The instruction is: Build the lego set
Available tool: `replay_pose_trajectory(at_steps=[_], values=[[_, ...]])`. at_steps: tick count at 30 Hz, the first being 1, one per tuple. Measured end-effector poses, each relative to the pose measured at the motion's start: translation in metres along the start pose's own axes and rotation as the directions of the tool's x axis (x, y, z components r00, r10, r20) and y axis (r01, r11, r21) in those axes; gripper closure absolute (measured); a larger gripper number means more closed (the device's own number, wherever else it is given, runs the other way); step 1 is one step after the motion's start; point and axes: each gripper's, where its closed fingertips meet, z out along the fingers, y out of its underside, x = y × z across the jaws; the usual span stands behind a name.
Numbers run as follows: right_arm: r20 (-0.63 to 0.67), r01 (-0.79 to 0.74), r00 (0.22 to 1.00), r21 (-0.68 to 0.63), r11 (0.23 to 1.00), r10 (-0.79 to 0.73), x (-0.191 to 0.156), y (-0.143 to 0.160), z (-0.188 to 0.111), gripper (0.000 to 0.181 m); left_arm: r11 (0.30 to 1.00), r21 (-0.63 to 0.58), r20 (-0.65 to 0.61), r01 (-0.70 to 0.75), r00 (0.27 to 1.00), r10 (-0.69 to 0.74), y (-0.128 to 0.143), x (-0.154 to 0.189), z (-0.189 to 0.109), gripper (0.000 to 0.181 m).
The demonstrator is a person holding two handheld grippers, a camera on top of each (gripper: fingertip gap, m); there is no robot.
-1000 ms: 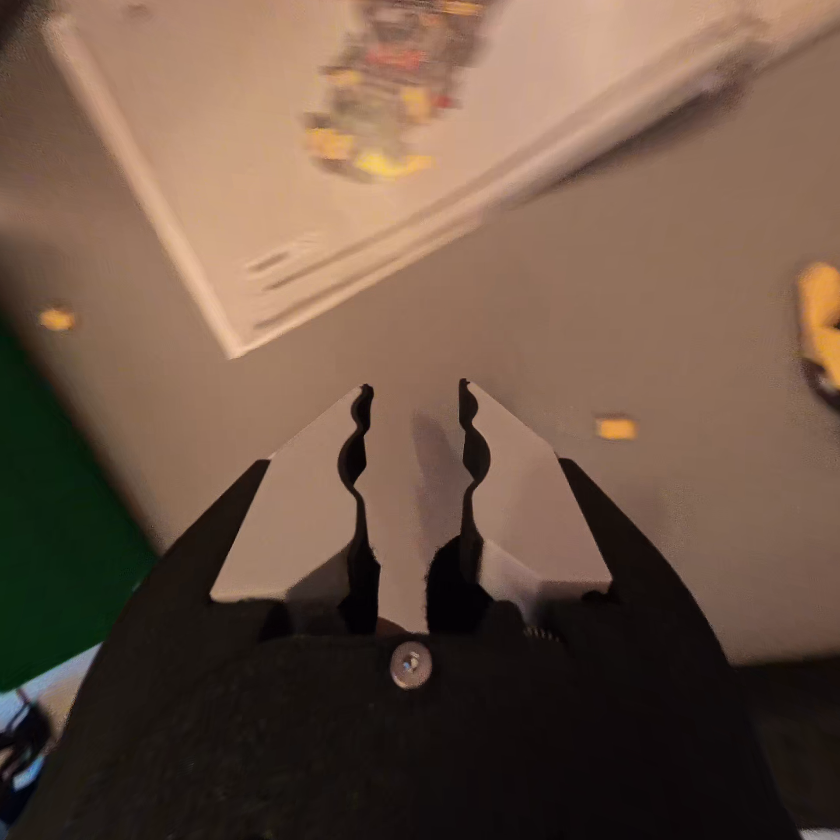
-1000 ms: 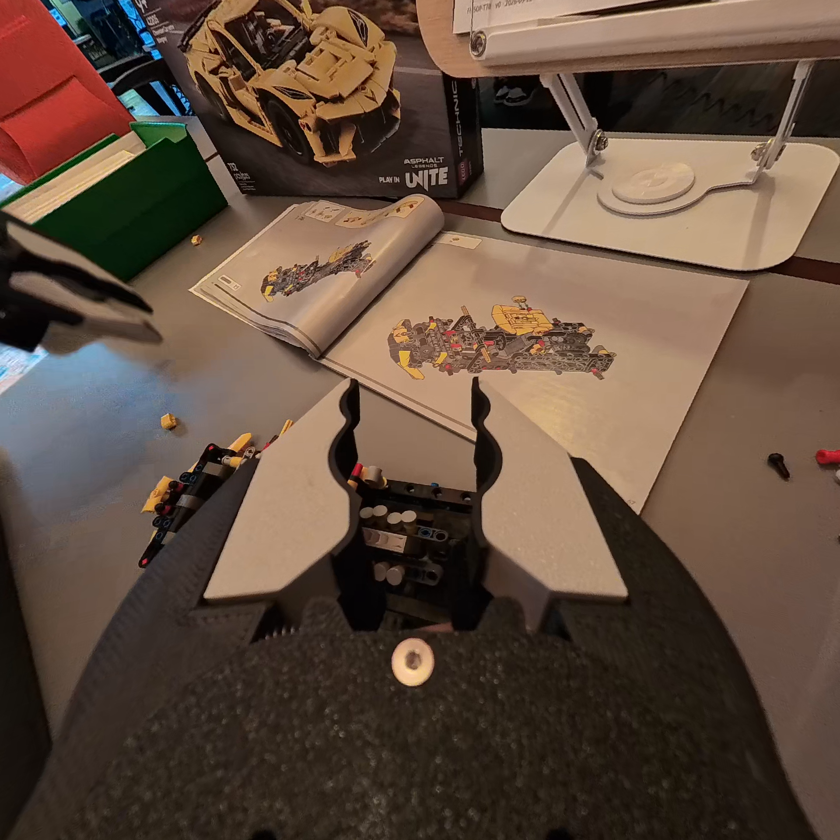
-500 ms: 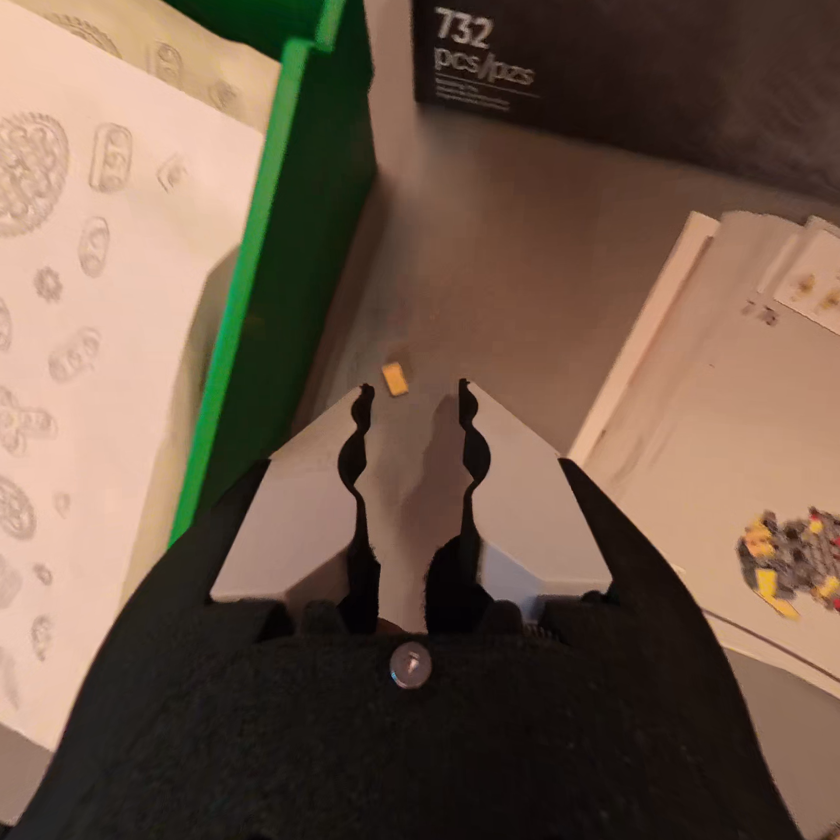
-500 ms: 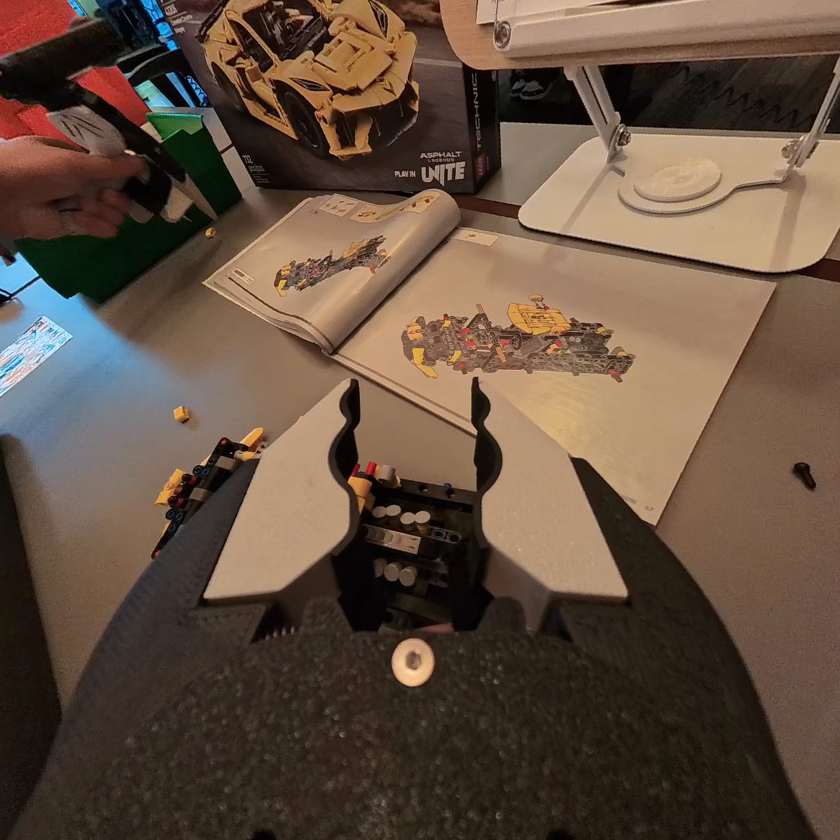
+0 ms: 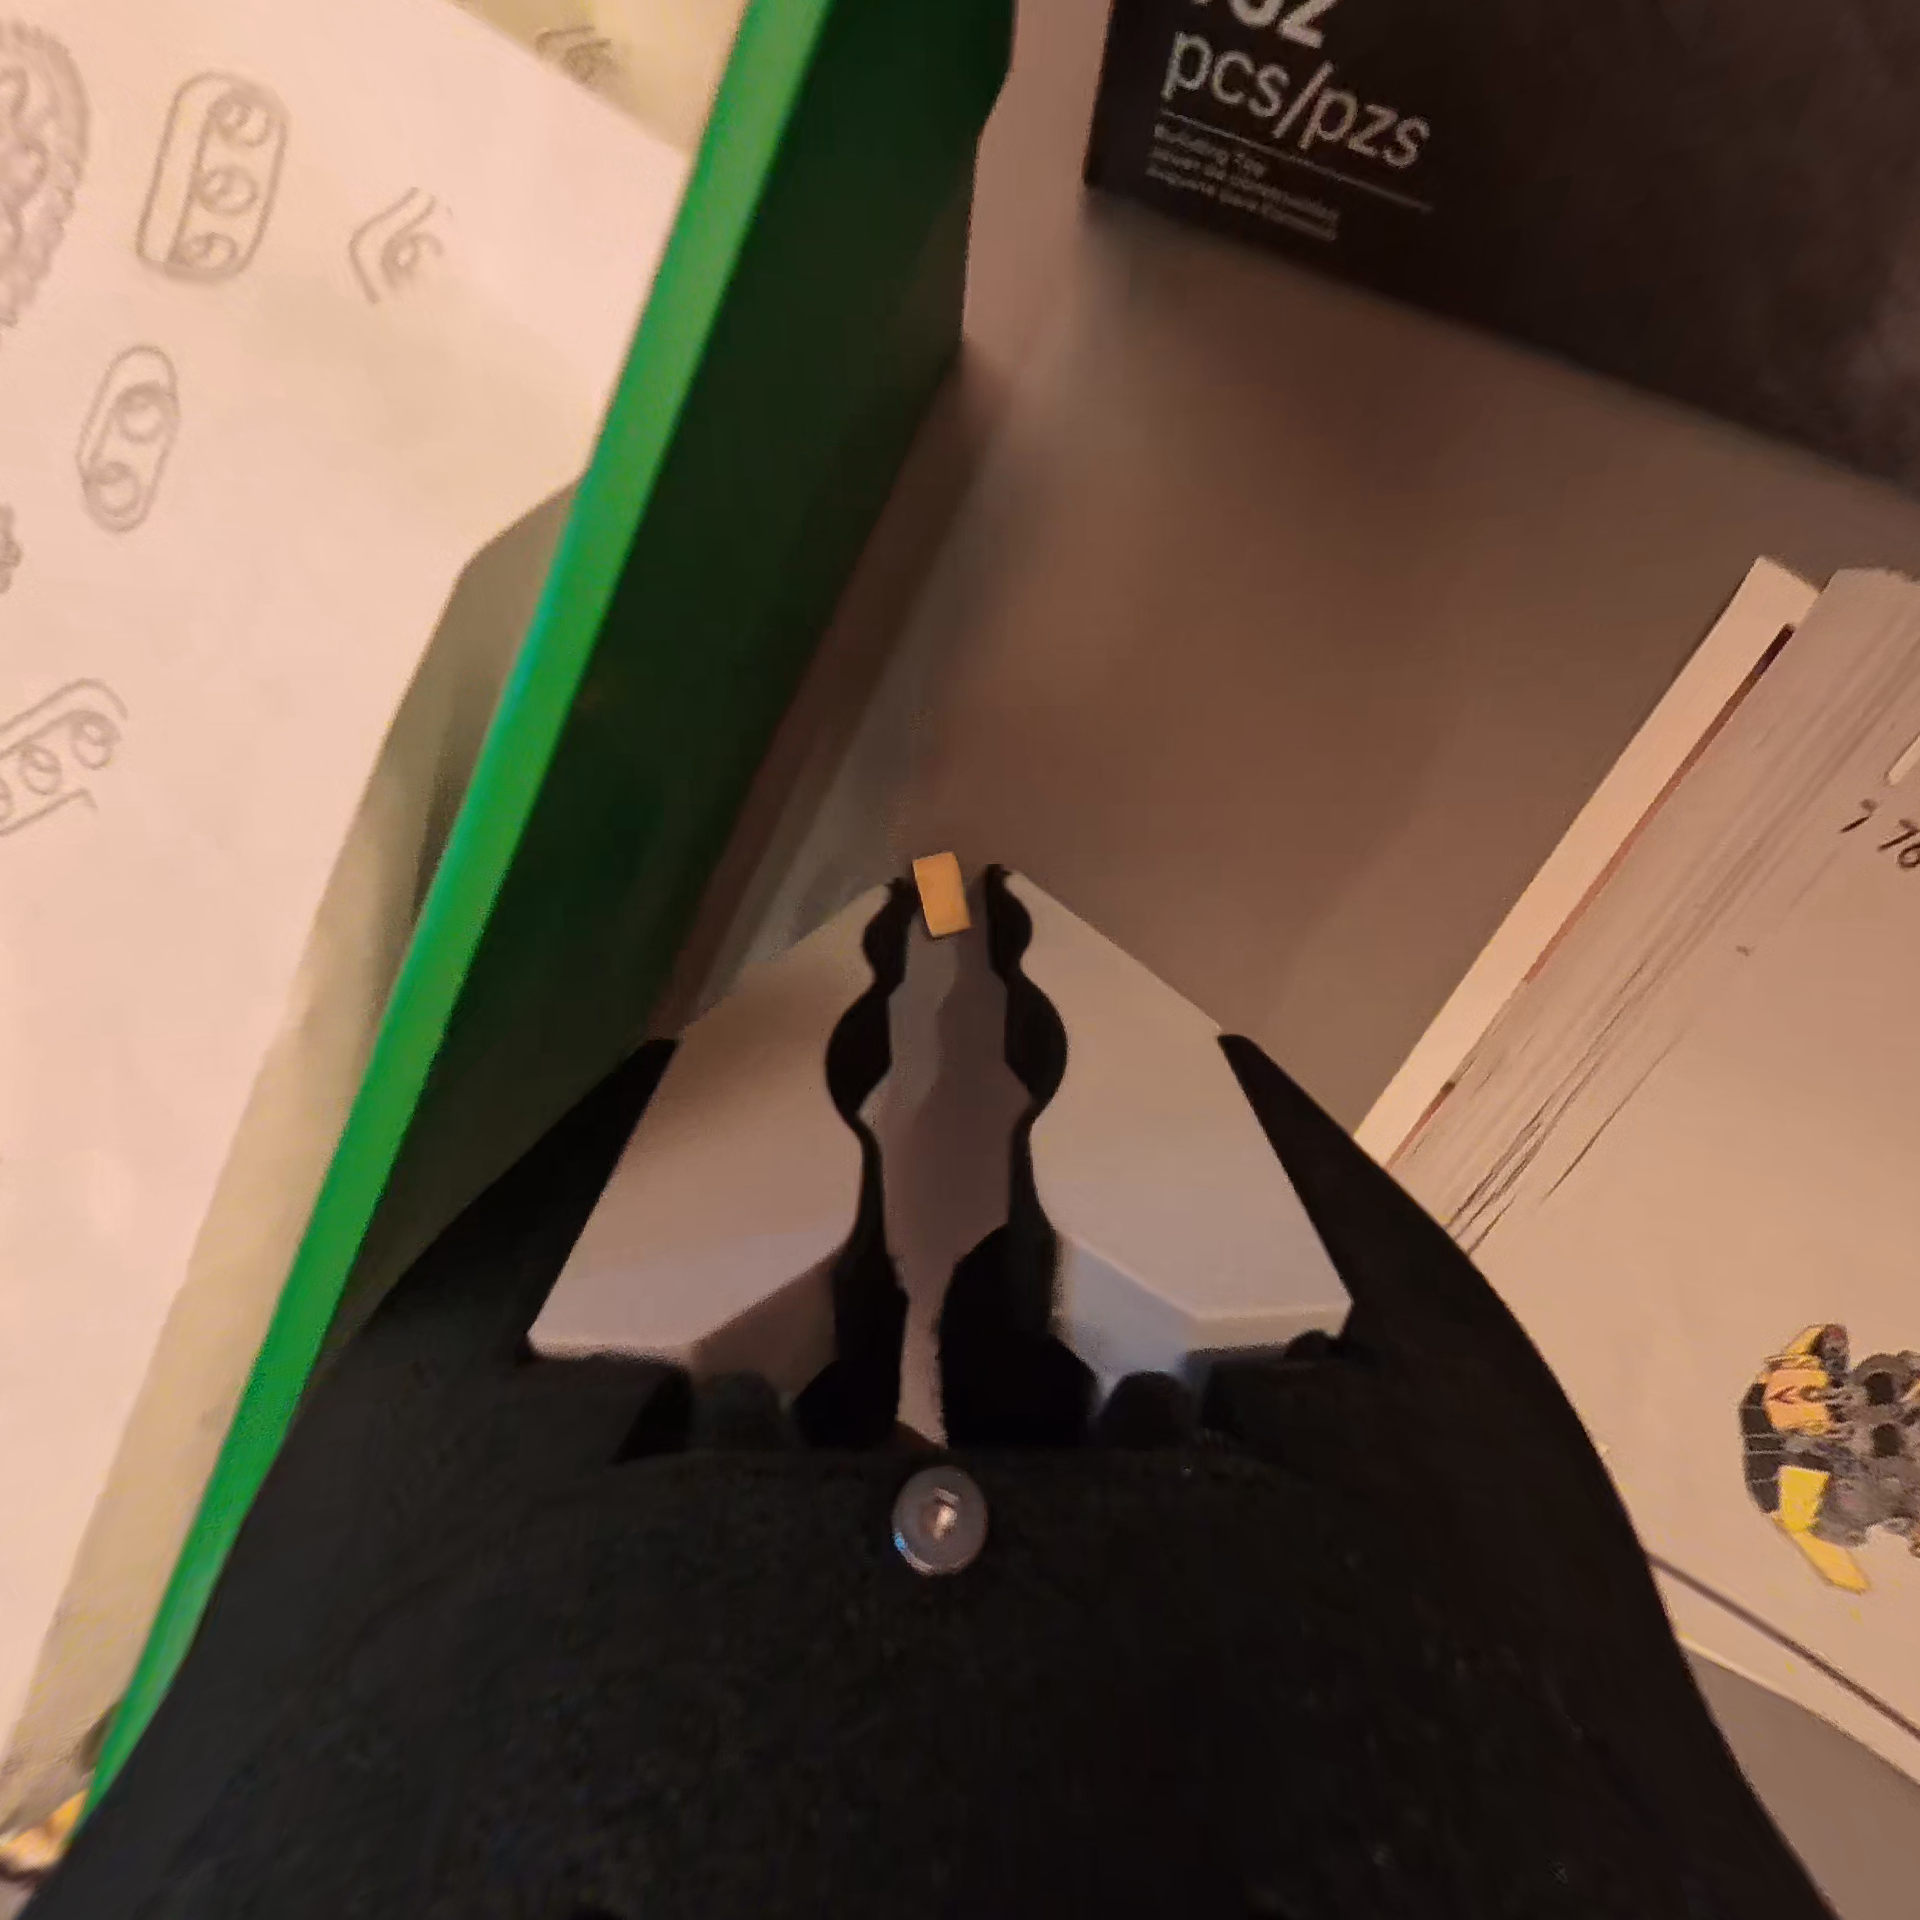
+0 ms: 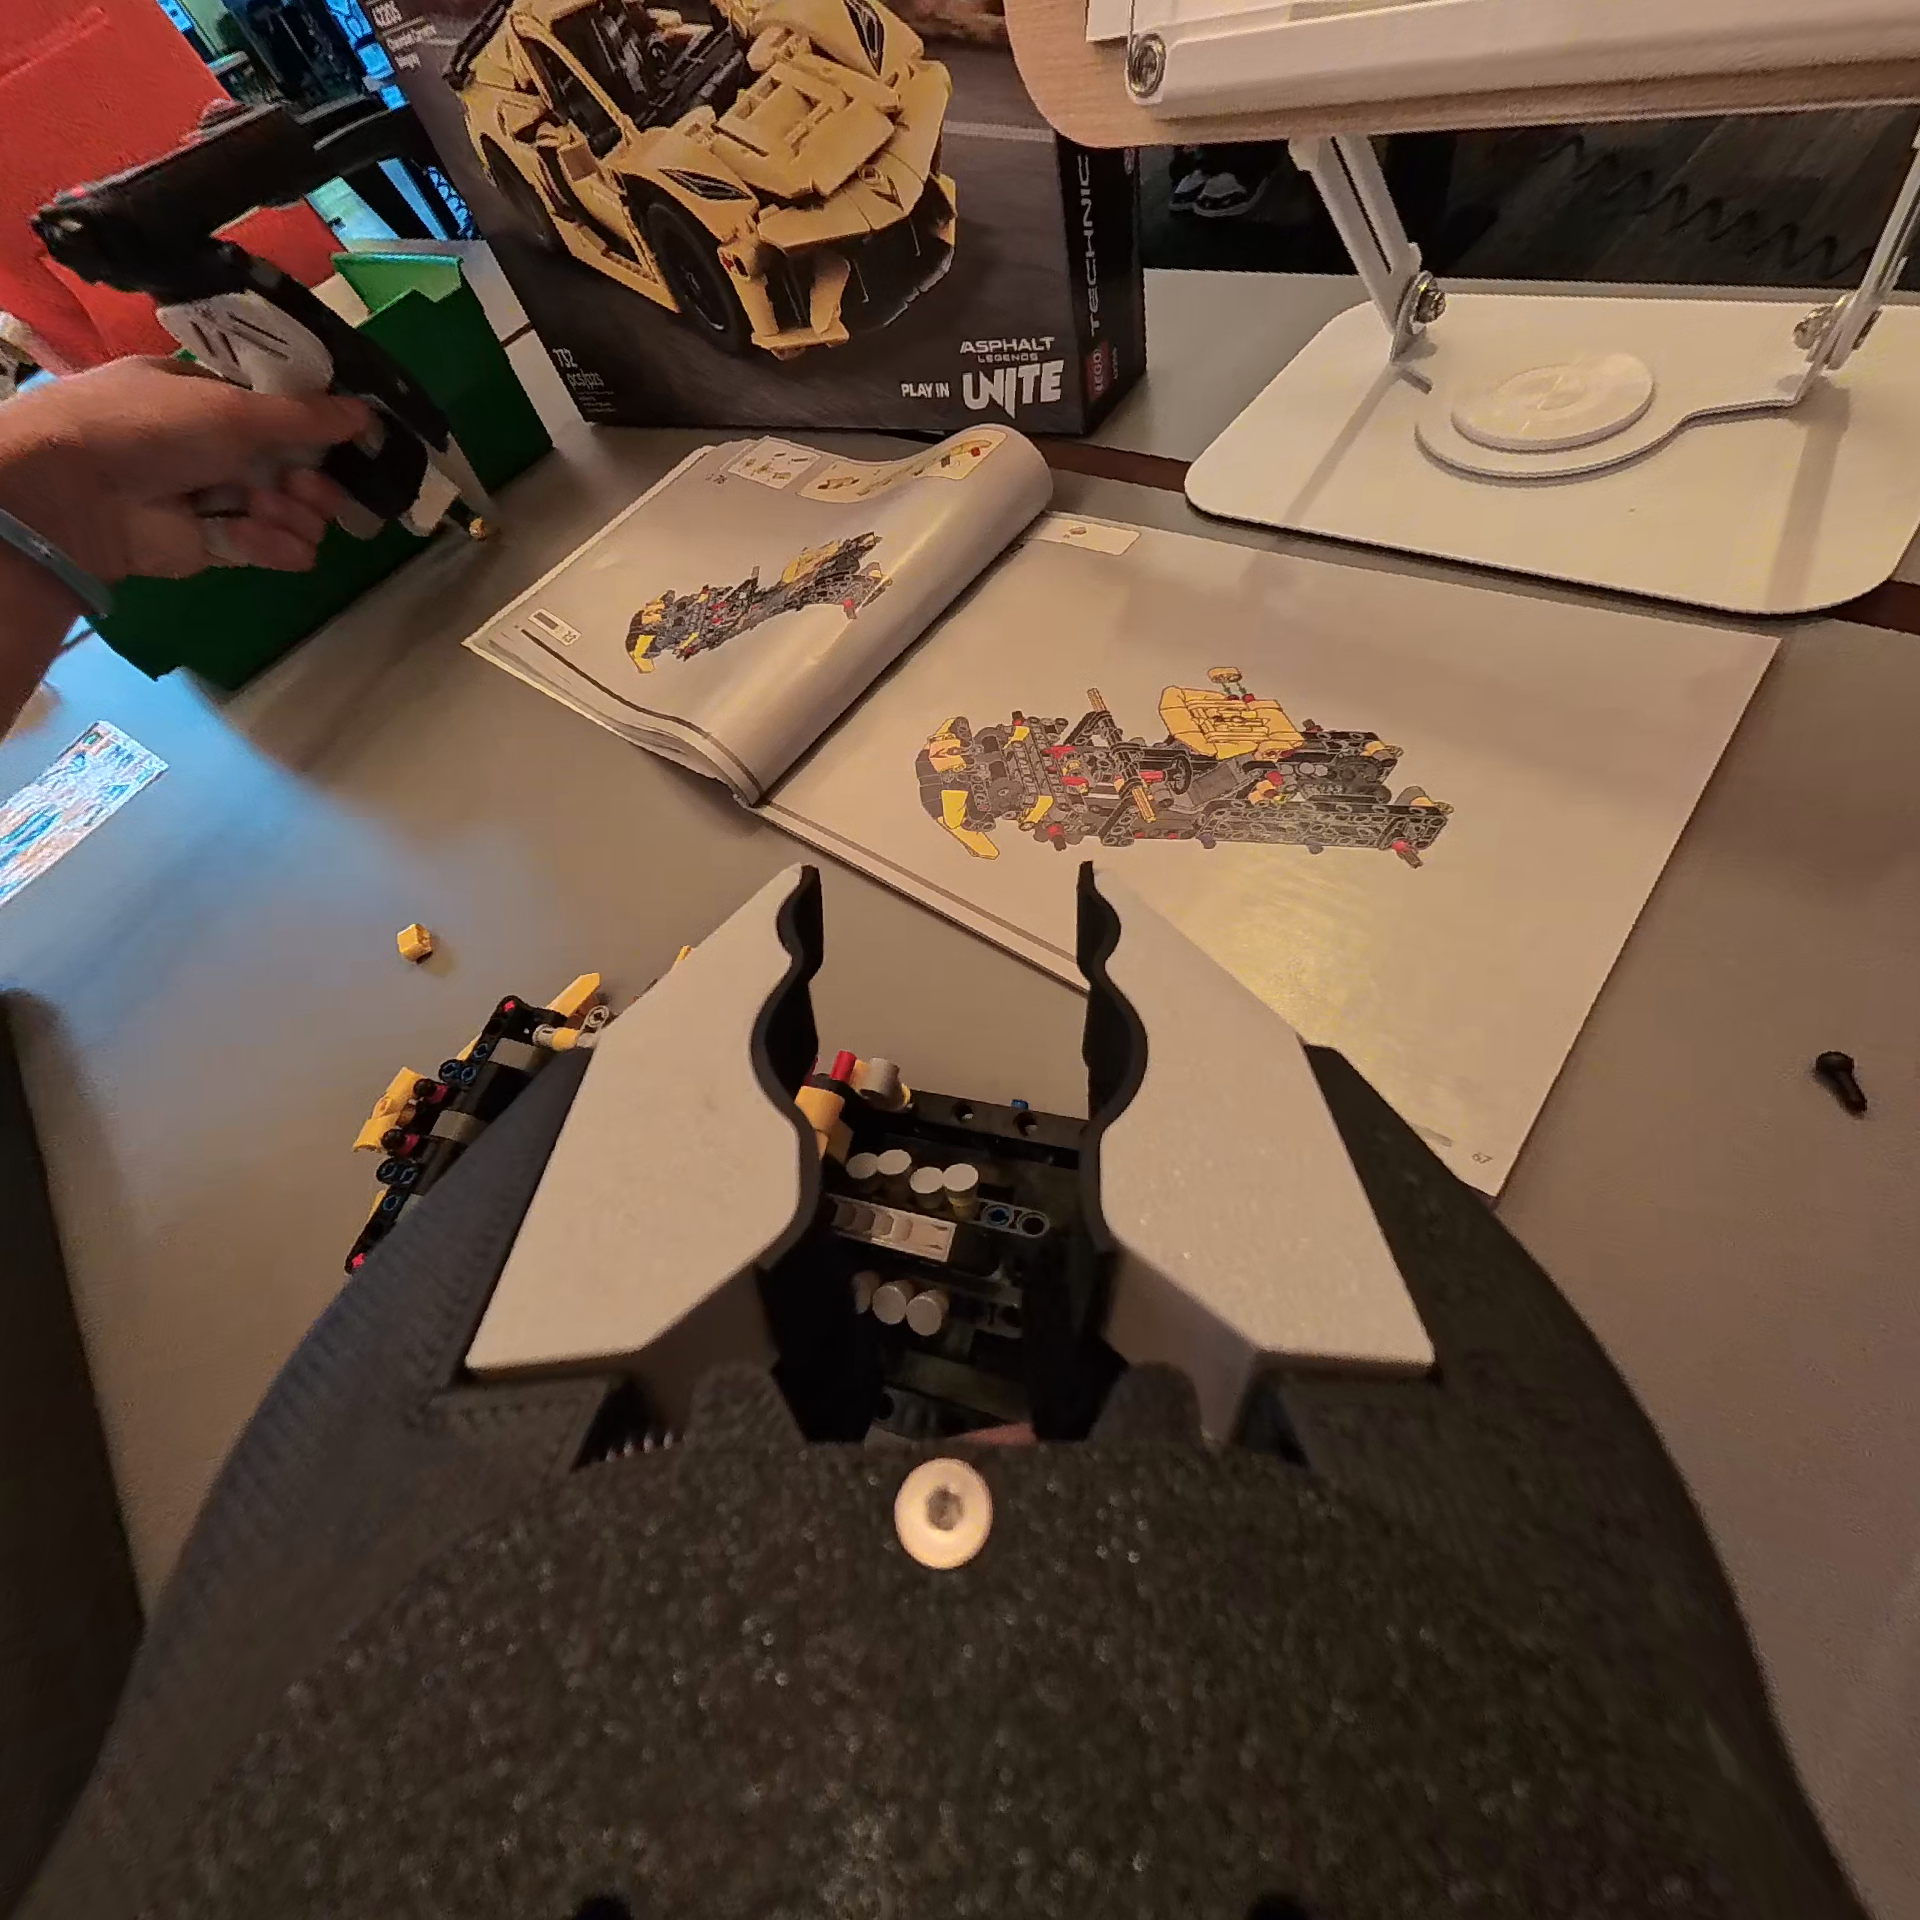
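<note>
Two grippers are at work. Nearest, the right gripper (image 6: 945, 997) is clamped on the half-built lego chassis (image 6: 935, 1195), a black frame with grey pins and yellow parts, resting on the table (image 6: 260, 831). Farther off, the left gripper (image 5: 940, 904) has swung from the instruction booklet (image 6: 1195, 831) to the green bin (image 5: 665, 665), its fingers now narrowed around a small yellow piece (image 5: 938, 897) on the table, probably the next part to add.

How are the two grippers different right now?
The left gripper is nearly closed, tips either side of a tiny yellow piece; the right gripper is spread wide around a big black build. Left points beside the green box; right, toward the booklet. Both have grey fingers.
</note>
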Motion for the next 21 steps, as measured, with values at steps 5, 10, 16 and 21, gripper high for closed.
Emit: replay_pose_trajectory(at_steps=[5, 10, 16, 21], values=[[-0.003, -0.002, 1.0, 0.001, 1.0, 0.002, 0.001, 0.0, 0.0, 0.133, 0.997, 0.018, -0.058, 0.076, 0.996, -0.074, 0.001, 0.001, 0.0, 0.173], [-0.005, -0.001, 1.0, 0.003, 1.0, 0.001, 0.001, -0.001, 0.0, 0.134, 1.0, 0.015, -0.154, -0.004, 0.988, 0.006, 0.017, 0.023, -0.023, 0.173], [-0.021, 0.004, 1.0, 0.01, 1.0, -0.004, 0.004, -0.002, -0.002, 0.134, 0.85, 0.19, -0.435, -0.491, 0.735, 0.521, 0.122, 0.121, -0.132, 0.173], [-0.047, 0.023, 0.999, 0.005, 1.0, -0.023, 0.006, -0.003, -0.002, 0.134, 0.67, 0.131, -0.496, -0.731, 0.537, 0.682, 0.245, 0.134, -0.153, 0.174]])
